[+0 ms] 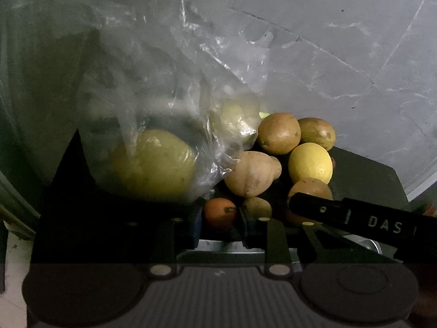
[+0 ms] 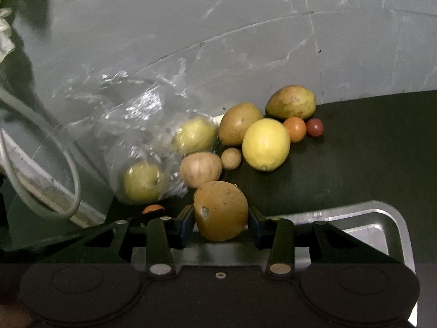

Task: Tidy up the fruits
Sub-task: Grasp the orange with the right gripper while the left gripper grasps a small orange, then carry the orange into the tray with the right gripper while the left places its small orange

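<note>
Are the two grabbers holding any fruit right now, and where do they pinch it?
Yes. The right gripper pinches a big brownish-orange fruit across its sides. The left gripper is shut on a small orange fruit, fingers at either side.

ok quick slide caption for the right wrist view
Right gripper shut on a brown-orange fruit, with loose fruit and a clear bag of yellow fruit beyond.

right hand-held gripper (image 2: pixel 221 220) clamping brown fruit (image 2: pixel 220 210)
</note>
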A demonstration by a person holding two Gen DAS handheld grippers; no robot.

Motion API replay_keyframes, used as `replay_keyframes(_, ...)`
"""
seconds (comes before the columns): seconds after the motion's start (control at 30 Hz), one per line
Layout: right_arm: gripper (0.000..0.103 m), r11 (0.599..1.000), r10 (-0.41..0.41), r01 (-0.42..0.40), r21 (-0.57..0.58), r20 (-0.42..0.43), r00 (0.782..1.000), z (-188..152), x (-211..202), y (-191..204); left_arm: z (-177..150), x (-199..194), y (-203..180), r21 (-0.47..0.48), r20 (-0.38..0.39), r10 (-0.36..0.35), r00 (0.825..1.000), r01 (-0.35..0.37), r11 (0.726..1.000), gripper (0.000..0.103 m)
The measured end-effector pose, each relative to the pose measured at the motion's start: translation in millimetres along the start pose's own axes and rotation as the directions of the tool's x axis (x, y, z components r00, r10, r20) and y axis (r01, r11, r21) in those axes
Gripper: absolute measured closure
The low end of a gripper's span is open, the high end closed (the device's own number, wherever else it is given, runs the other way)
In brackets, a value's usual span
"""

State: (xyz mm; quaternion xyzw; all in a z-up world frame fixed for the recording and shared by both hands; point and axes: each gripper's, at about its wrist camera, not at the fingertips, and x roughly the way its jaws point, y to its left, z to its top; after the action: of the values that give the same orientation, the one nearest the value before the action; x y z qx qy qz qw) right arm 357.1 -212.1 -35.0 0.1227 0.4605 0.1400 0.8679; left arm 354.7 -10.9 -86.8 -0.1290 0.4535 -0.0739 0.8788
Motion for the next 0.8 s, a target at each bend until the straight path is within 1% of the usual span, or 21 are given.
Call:
replay_keyframes(0.17, 0.059, 0.999, 0.017, -0.018, -0.031, -0.027, 0.999, -15, -14, 8, -2, -13, -5, 0.010, 0.026, 0.008, 1.000, -0.008, 1.000, 0.073)
replay_keyframes(0.27, 0.059, 0.996, 0.040, -0.044, -0.081, -0.049, 0.998, -28, -23, 13, -6, -21, -8, 0.015, 0.037, 0.013, 0.999, -0.013, 1.000, 0.073)
replay_keyframes(0.43, 0.059, 0.985, 0.082, -0.095, -0.143, -0.094, 0.992, -45, -33, 16, -18, -35, -12, 0.017, 0.044, 0.035, 0.998, -0.036, 0.999, 0.073)
replay_keyframes(0.57, 0.059, 0.976, 0.098, -0.120, -0.181, -0.126, 0.987, -57, -38, 20, -29, -46, -15, 0.018, 0.052, 0.054, 0.997, -0.055, 0.998, 0.073)
replay_keyframes(0.7, 0.059, 0.960, 0.103, -0.144, -0.241, -0.174, 0.979, -68, -40, 27, -45, -56, -18, 0.015, 0.051, 0.065, 0.997, -0.066, 0.998, 0.073)
replay_keyframes(0.8, 0.059, 0.940, 0.107, -0.167, -0.297, -0.207, 0.972, -77, -41, 36, -55, -64, -19, 0.008, 0.045, 0.070, 0.997, -0.071, 0.997, 0.073)
